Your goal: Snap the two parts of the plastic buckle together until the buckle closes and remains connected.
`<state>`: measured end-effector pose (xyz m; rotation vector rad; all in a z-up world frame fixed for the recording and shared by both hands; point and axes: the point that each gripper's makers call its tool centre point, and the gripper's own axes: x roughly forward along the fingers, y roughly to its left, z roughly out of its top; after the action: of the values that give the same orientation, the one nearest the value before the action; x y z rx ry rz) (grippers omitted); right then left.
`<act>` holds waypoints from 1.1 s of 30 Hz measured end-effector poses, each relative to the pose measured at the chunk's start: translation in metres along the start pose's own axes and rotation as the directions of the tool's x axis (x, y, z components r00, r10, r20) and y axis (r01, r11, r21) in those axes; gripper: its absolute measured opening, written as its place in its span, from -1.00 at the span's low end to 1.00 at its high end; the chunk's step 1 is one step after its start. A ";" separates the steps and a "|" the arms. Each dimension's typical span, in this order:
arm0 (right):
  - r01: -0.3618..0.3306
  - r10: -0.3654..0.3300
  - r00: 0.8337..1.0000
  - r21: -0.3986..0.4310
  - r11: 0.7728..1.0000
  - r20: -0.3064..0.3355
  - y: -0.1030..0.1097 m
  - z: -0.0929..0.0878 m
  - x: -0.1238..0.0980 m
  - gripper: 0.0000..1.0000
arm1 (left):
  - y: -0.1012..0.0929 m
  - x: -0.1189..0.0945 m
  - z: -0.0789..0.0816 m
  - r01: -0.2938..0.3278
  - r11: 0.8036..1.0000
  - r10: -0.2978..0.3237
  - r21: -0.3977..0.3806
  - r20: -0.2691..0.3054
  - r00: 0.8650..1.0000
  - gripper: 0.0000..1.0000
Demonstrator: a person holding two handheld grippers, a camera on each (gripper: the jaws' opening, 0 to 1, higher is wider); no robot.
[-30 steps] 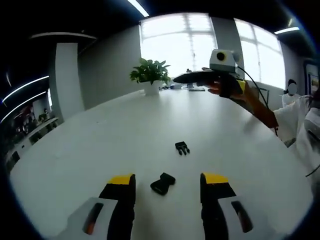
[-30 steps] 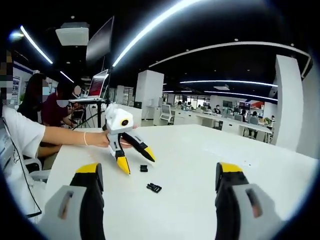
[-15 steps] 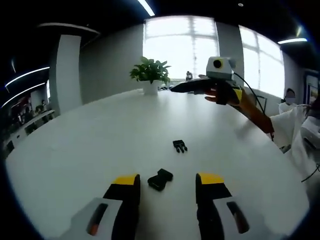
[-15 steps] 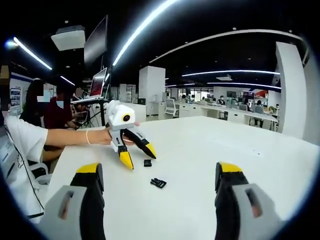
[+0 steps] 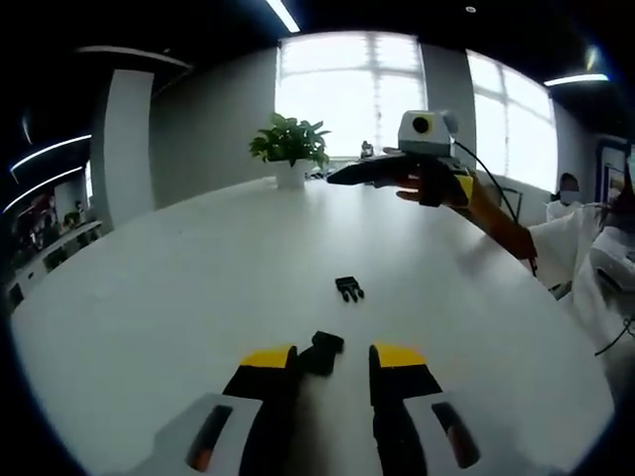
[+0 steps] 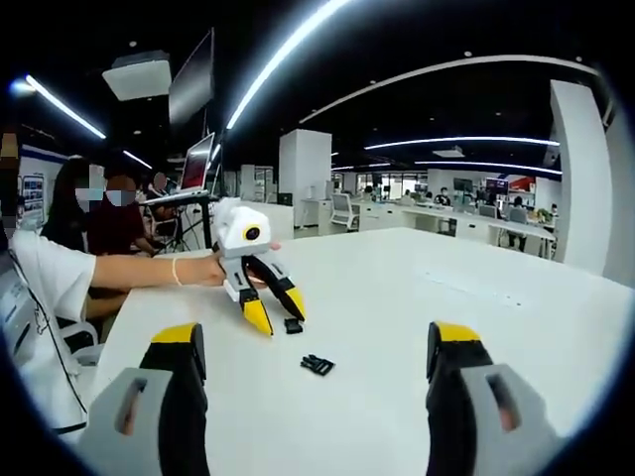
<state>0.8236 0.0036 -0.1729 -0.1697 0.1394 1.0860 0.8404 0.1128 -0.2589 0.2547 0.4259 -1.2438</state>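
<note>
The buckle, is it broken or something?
Not broken that I can see: the socket piece and the pronged piece just lie apart on the white table, unjoined. The left gripper is straddling the socket.

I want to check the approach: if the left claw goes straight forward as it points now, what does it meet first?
The nearer black buckle part, which lies on the white table between the left claw tips; the pronged part lies farther ahead.

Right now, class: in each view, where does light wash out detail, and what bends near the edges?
Left gripper view: the windows blow out white behind the plant; the table edge curves. Right gripper view: ceiling light strips glare and bow.
</note>
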 end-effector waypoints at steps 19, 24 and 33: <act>-0.017 0.019 0.999 0.041 0.999 -0.043 -0.005 -0.018 0.011 0.86 | -0.006 0.000 -0.003 0.024 1.000 -0.024 0.014 0.008 1.000 -0.69; -0.024 0.027 0.999 0.048 0.999 -0.044 -0.003 -0.020 0.012 0.86 | -0.007 0.000 -0.003 0.026 1.000 -0.026 0.007 0.010 1.000 -0.69; -0.028 0.031 0.998 0.062 0.998 -0.045 0.000 -0.024 0.012 0.86 | -0.006 0.000 -0.002 0.011 0.999 -0.010 -0.046 0.016 1.000 -0.54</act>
<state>0.8288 0.0090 -0.1987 -0.1377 0.2172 1.1066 0.8345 0.1123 -0.2603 0.2034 0.4421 -1.2440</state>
